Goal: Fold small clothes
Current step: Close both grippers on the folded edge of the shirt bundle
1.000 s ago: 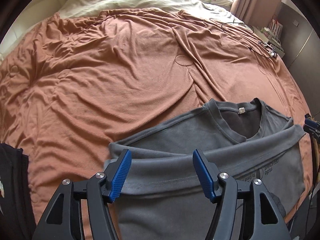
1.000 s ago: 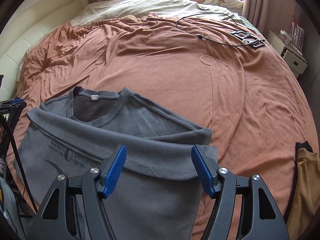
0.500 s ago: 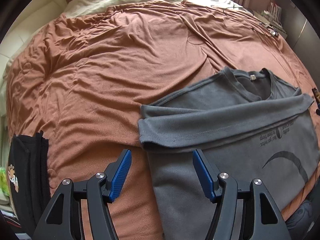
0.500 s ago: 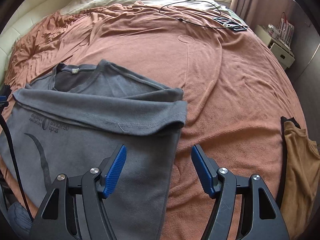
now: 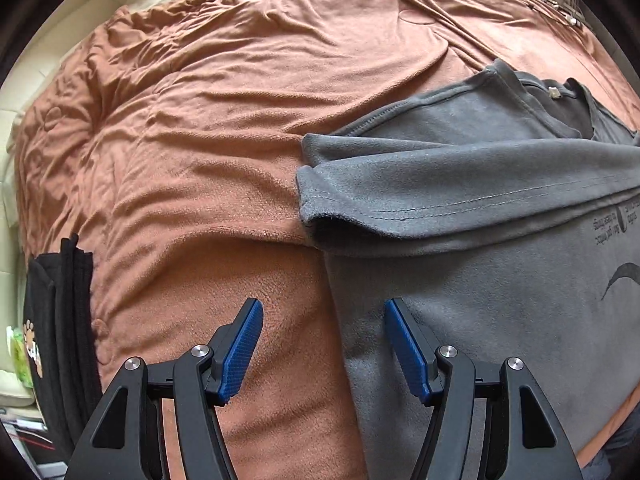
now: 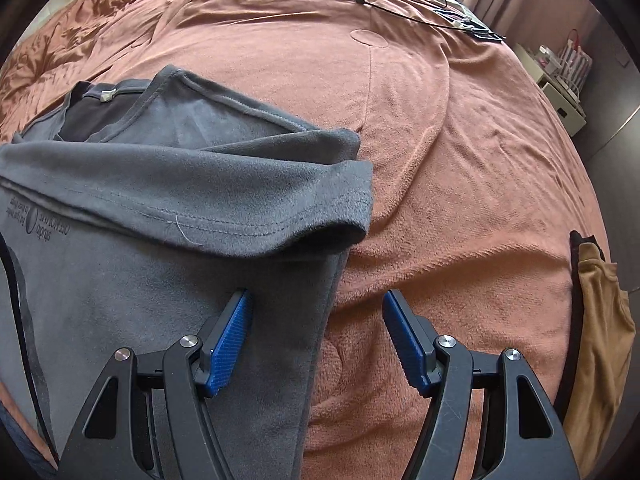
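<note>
A grey T-shirt [image 5: 480, 184] lies on the rust-brown bed cover [image 5: 200, 120], its hem folded up toward the collar so a thick fold band crosses it. My left gripper [image 5: 324, 344] is open and empty, low over the shirt's left side edge, which runs between its blue pads. In the right wrist view the same shirt [image 6: 160, 184] lies at left. My right gripper [image 6: 316, 336] is open and empty, straddling the shirt's right side edge just below the fold band.
A folded black garment [image 5: 60, 320] lies at the bed's left edge. A tan garment [image 6: 600, 320] lies at the right edge. A black cable [image 6: 400, 4] and small items lie at the far side. A white side table [image 6: 556, 88] stands beyond the bed.
Both grippers have pulled back from the folded hem and moved outward and down, each now over one side edge of the shirt. Both stayed open. The shirt has not moved.
</note>
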